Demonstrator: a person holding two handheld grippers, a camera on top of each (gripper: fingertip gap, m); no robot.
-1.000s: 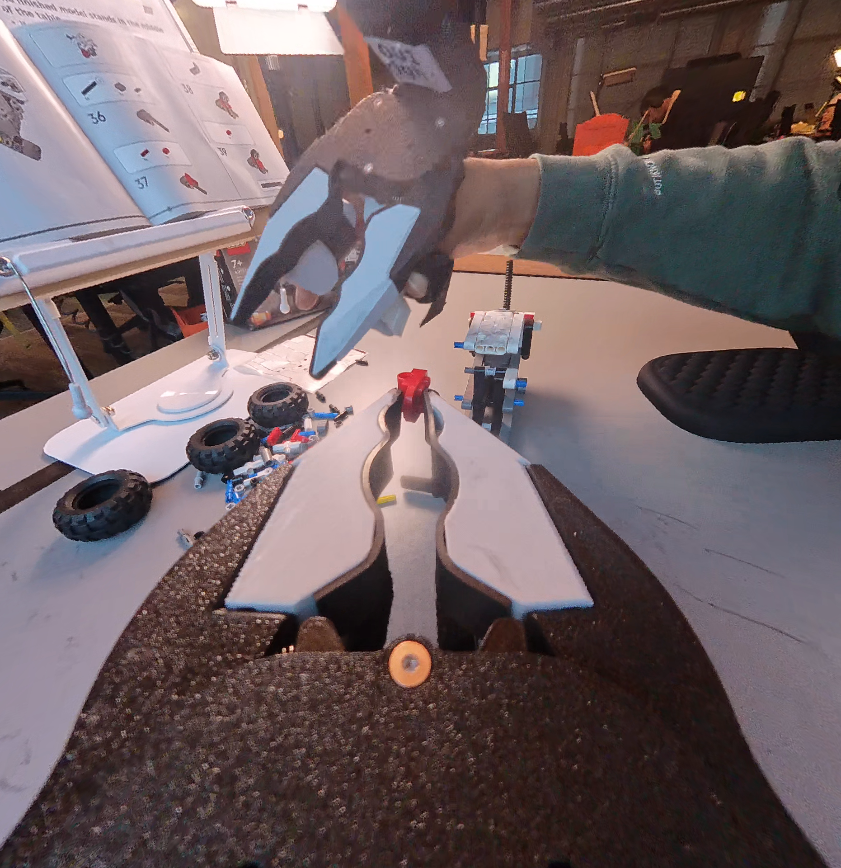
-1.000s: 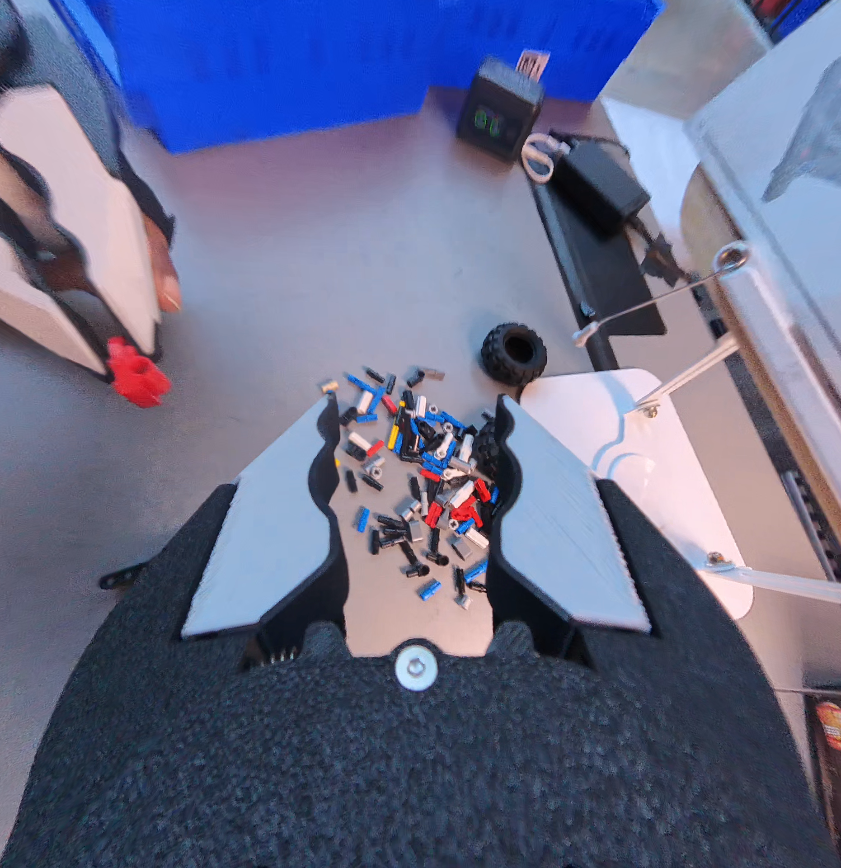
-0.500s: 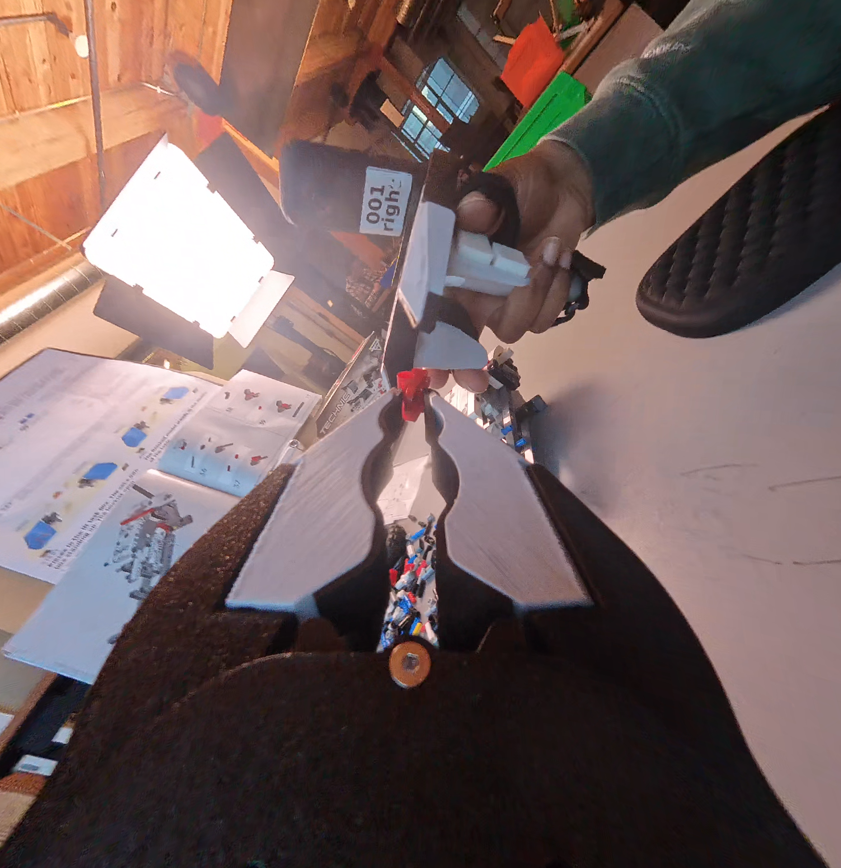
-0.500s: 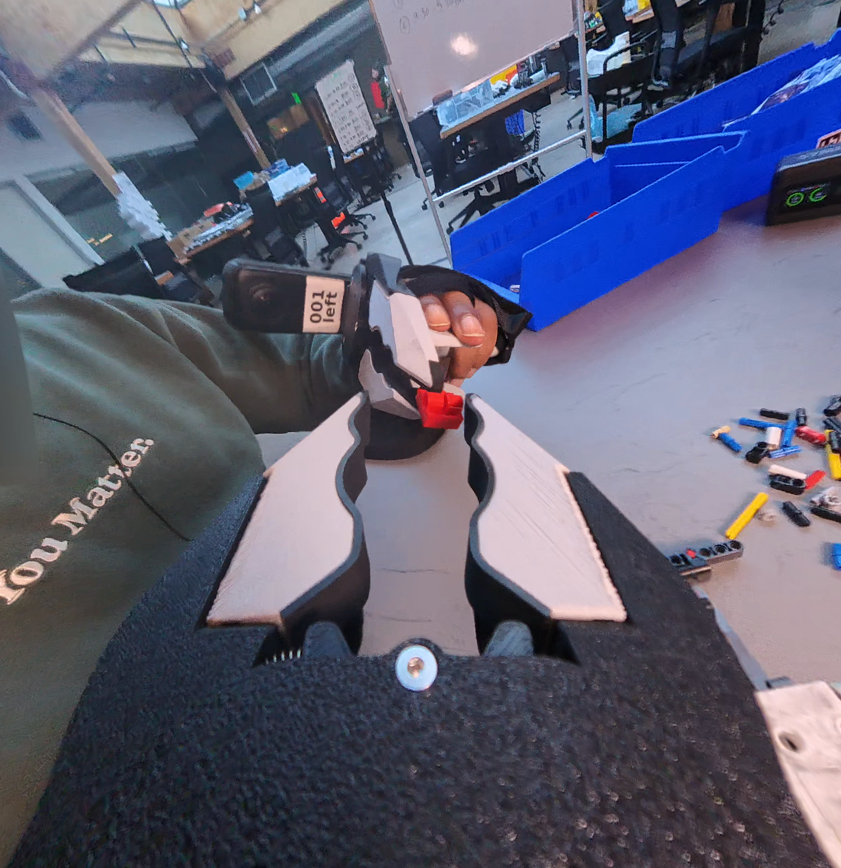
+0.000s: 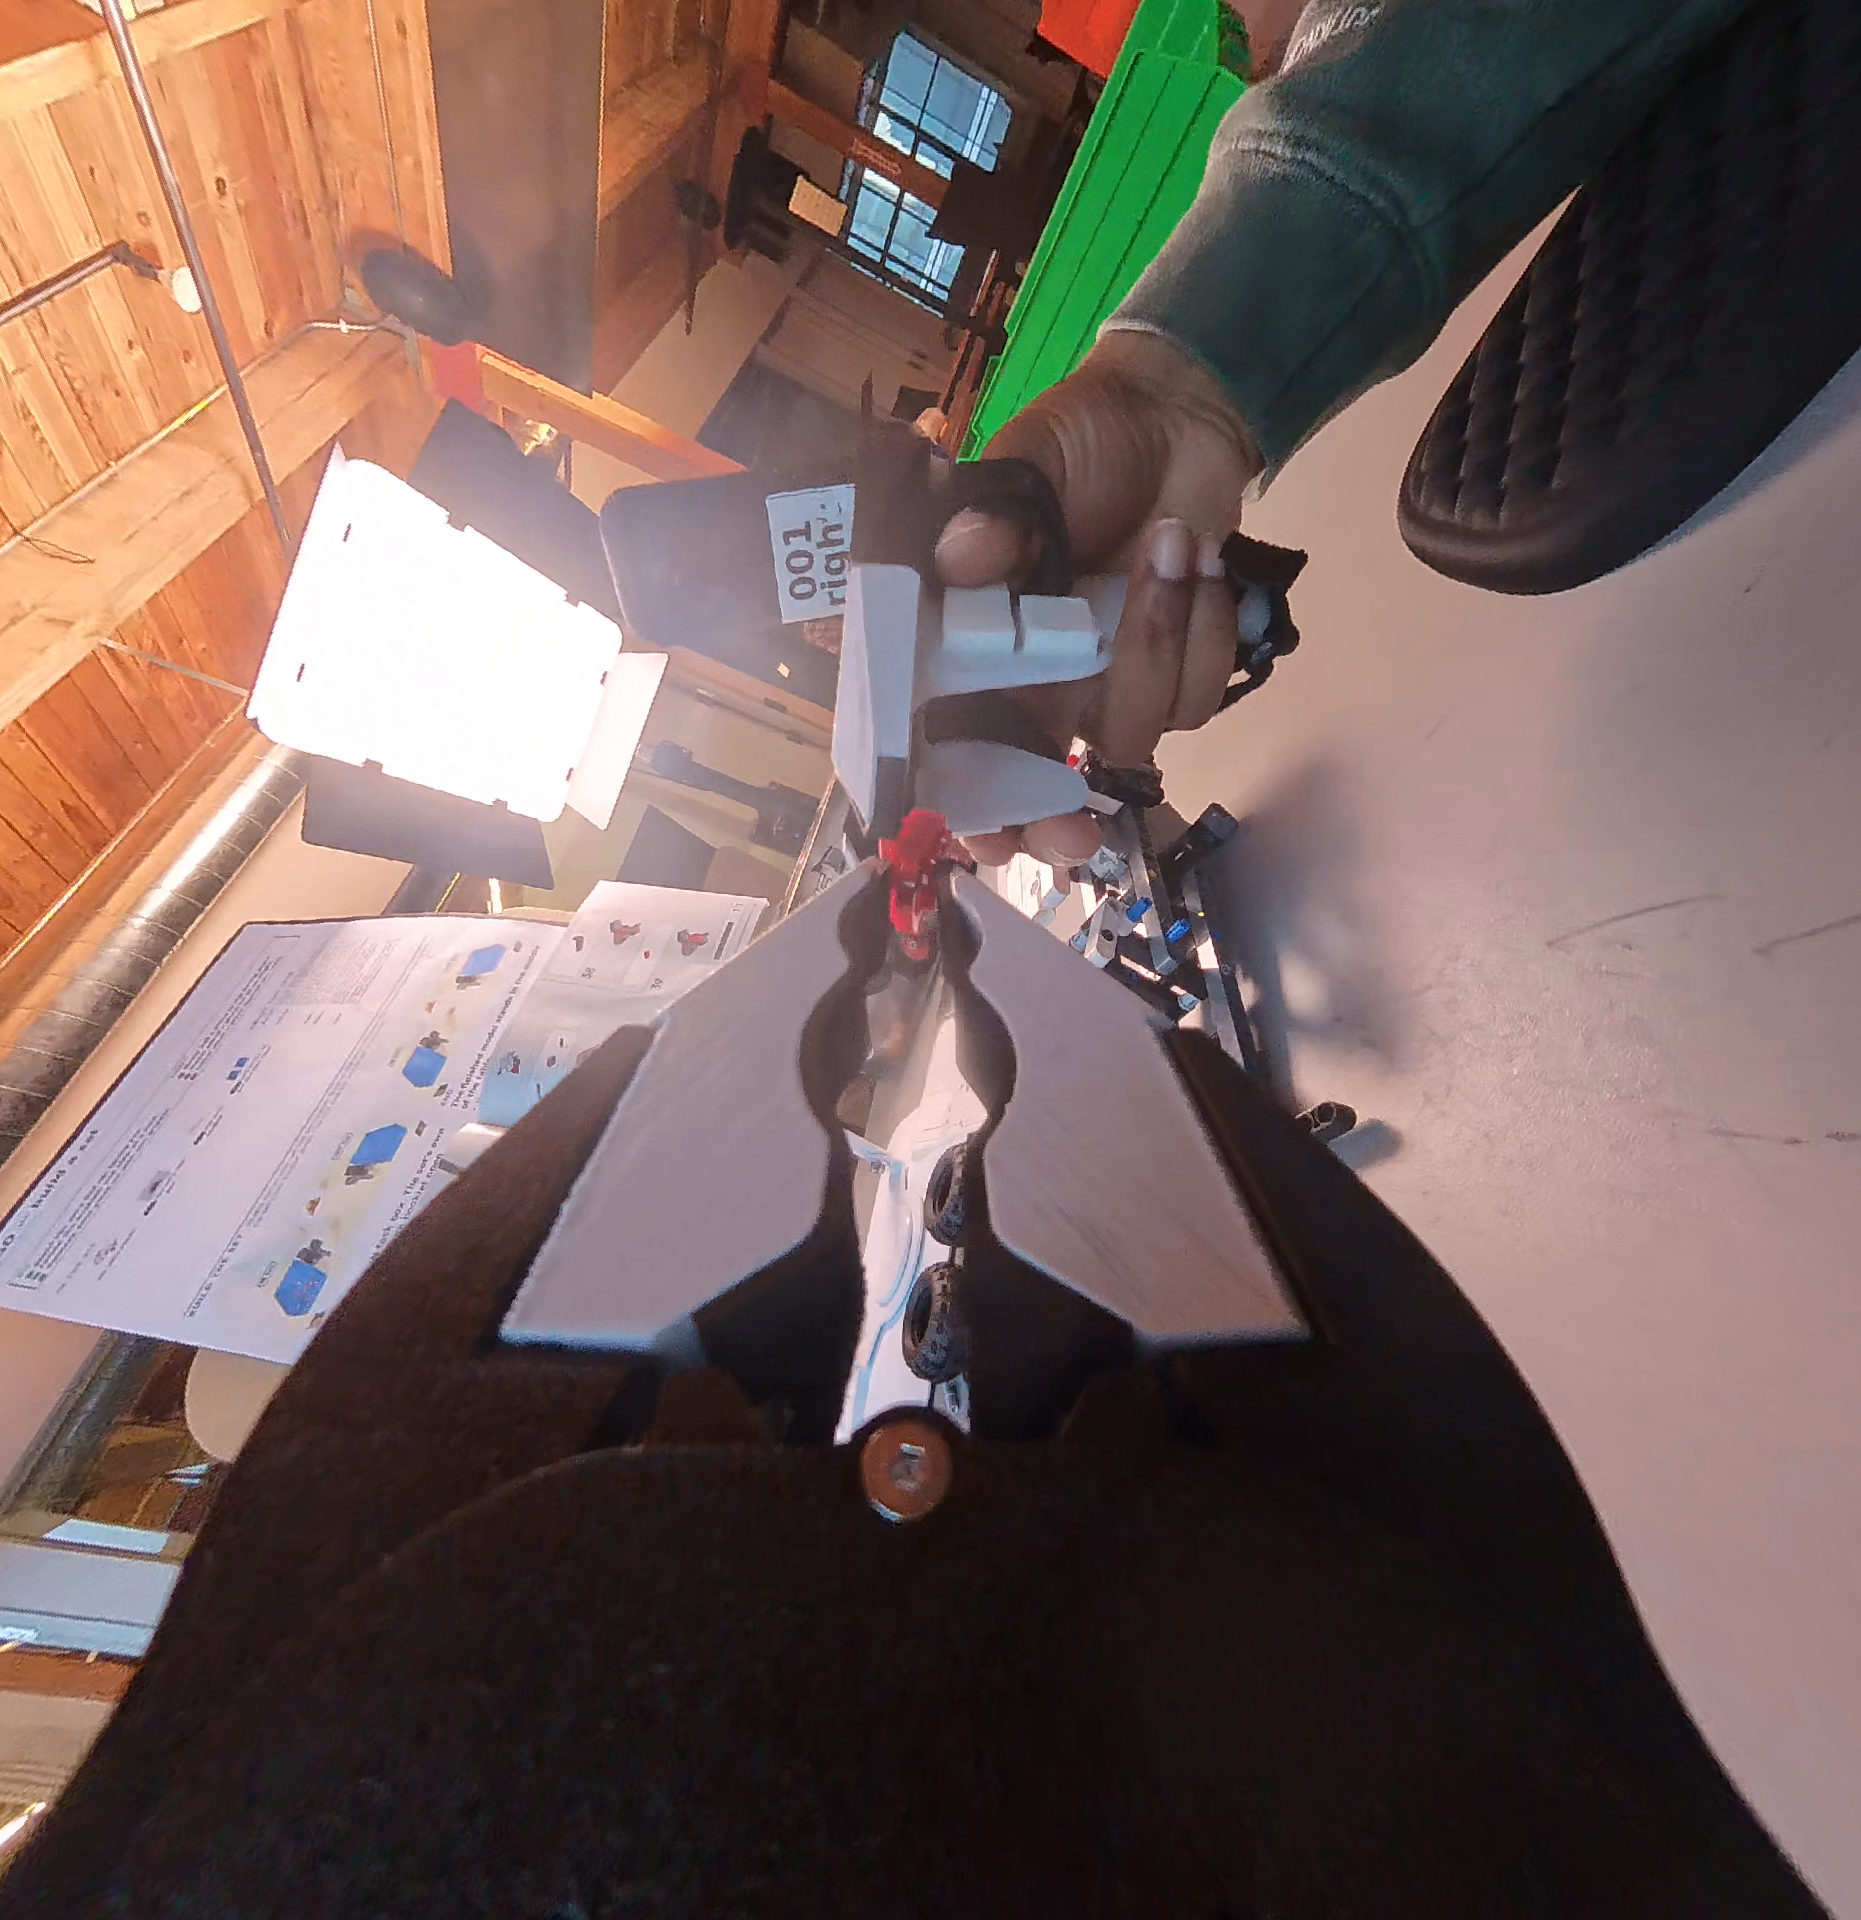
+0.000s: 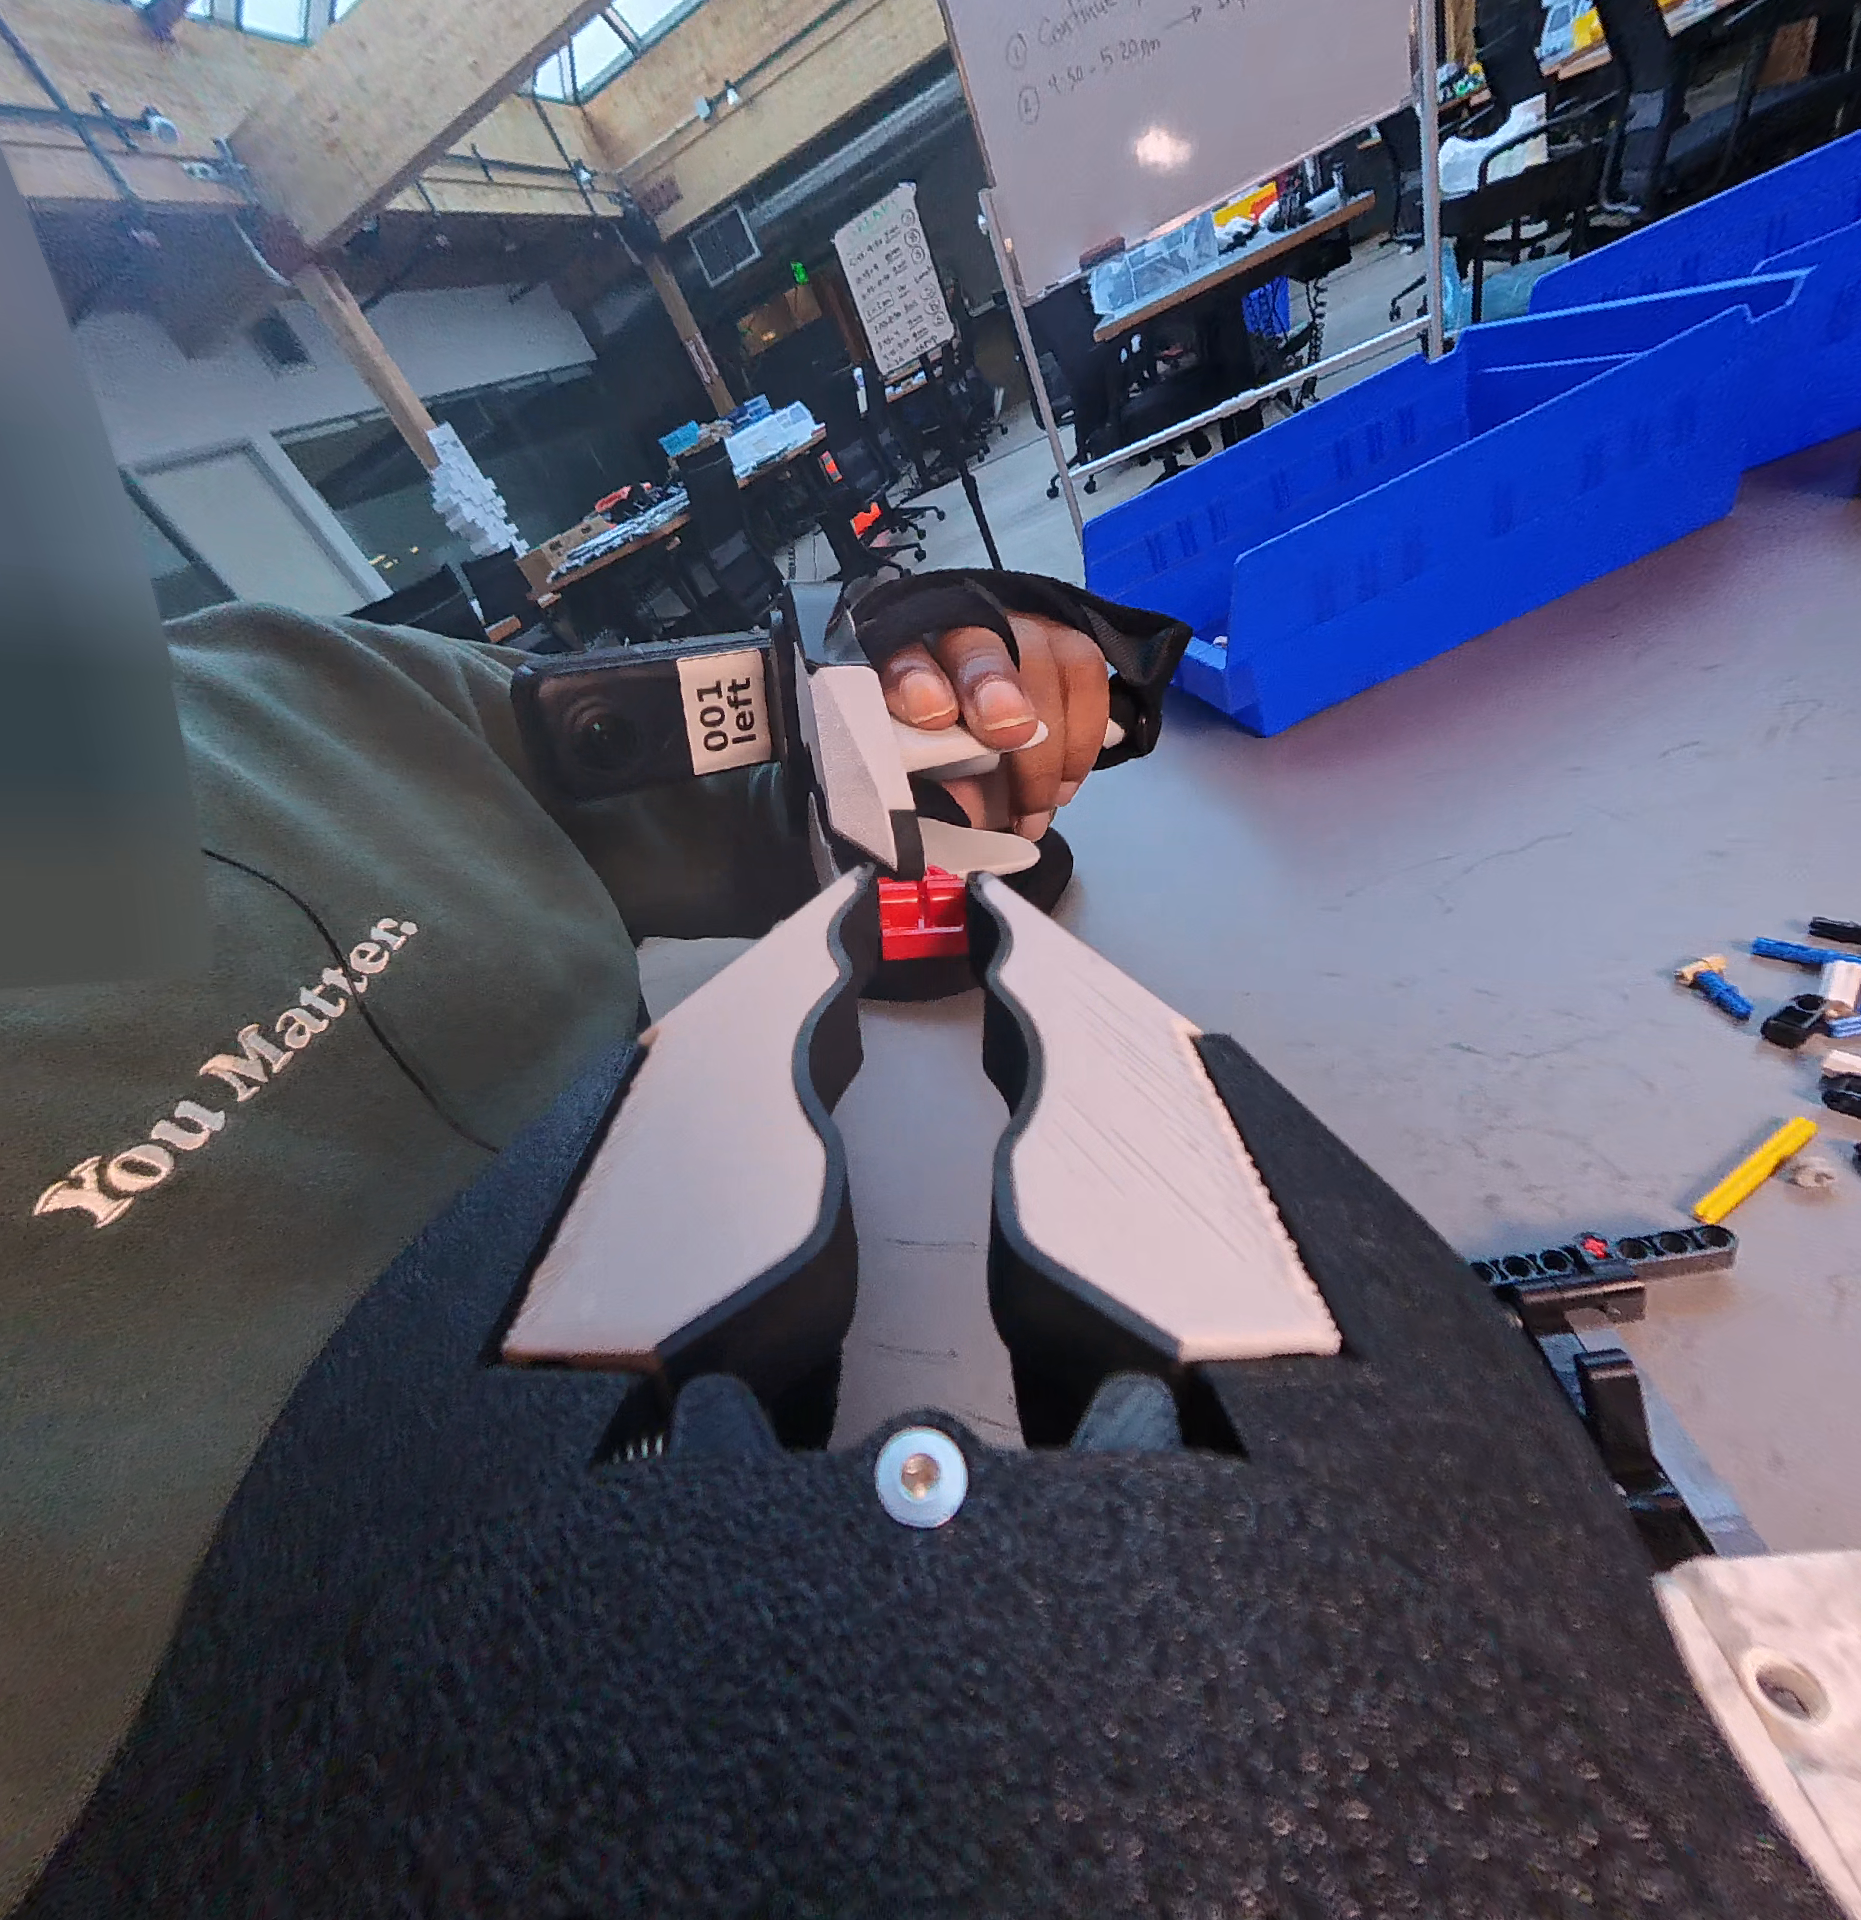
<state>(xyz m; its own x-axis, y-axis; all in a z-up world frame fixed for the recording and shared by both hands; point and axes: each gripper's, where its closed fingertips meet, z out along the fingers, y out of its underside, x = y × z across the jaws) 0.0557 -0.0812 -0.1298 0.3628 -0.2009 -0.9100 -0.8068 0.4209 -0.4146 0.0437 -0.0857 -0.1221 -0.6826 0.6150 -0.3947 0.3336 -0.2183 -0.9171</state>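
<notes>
Pinching a small red piece at the very tips of the left gripper, with both fingers drawn in close on it and holding it up off the grey table. Meeting it tip to tip with the right gripper, whose fingers are standing partly spread and bracketing the same red piece on both sides; not showing clearly whether those tips are pressing on it or only sitting just beside it. Gripping the right gripper's handle with a hand in a green sleeve, and the left gripper's handle with the other hand, a black strap wrapping each. Looking past the left gripper's fingers to two black tyres beside a white stand base, a part-built model of black beams lying near the tips, and an open instruction booklet to the side. Lying near the right gripper on the table: a black beam, a yellow rod and a scatter of small blue, black and white pieces. Resting a forearm near a black ribbed pad. Glowing farther off, a bright lamp panel; standing beyond the table, blue bins and a whiteboard.
</notes>
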